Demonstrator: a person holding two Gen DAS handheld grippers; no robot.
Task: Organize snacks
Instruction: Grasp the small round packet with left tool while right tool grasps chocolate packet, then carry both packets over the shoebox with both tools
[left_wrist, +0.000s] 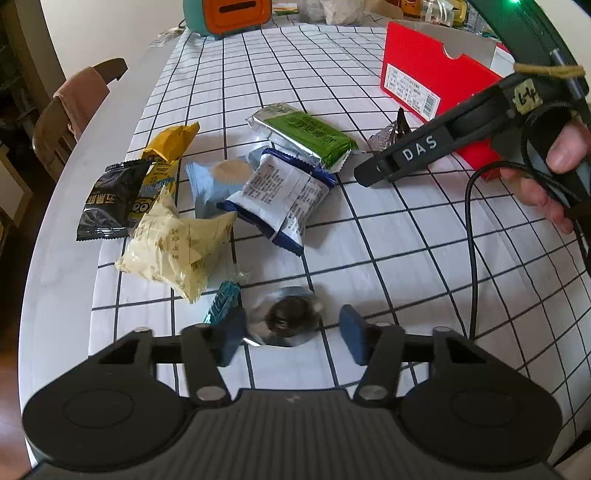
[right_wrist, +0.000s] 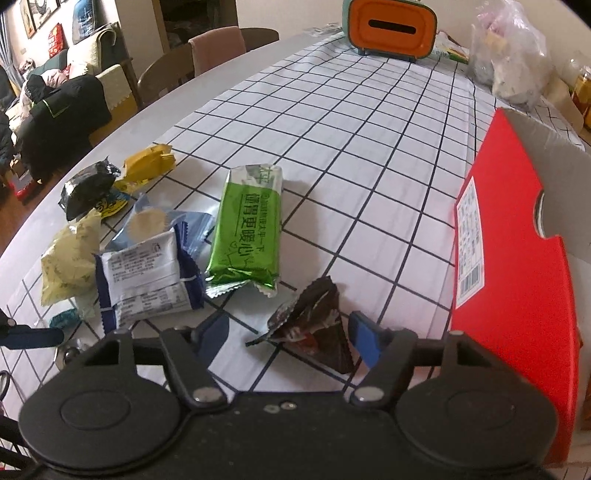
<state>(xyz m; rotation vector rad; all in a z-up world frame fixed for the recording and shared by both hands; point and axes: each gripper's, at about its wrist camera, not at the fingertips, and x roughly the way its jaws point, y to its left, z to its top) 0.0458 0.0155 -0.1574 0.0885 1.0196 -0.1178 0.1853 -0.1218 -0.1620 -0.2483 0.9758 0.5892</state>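
Observation:
Several snack packets lie on the checked tablecloth (left_wrist: 369, 240). My left gripper (left_wrist: 291, 332) is open around a small silver foil sweet (left_wrist: 284, 317), with a teal sweet (left_wrist: 221, 302) beside its left finger. My right gripper (right_wrist: 288, 336) is open around a dark triangular packet (right_wrist: 314, 321), close to the red box (right_wrist: 517, 266). The same gripper shows in the left wrist view (left_wrist: 373, 173) beside that packet (left_wrist: 391, 133). A green bar (right_wrist: 245, 225), a white and blue packet (right_wrist: 147, 273), a pale yellow packet (right_wrist: 68, 258), a black packet (right_wrist: 86, 188) and a yellow packet (right_wrist: 151, 158) lie to the left.
An open red box (left_wrist: 424, 81) stands on the right of the table. An orange and teal tissue holder (right_wrist: 391, 26) and plastic bags (right_wrist: 513, 55) are at the far end. Chairs (right_wrist: 166, 70) line the table's left edge. A black cable (left_wrist: 472, 240) trails from the right gripper.

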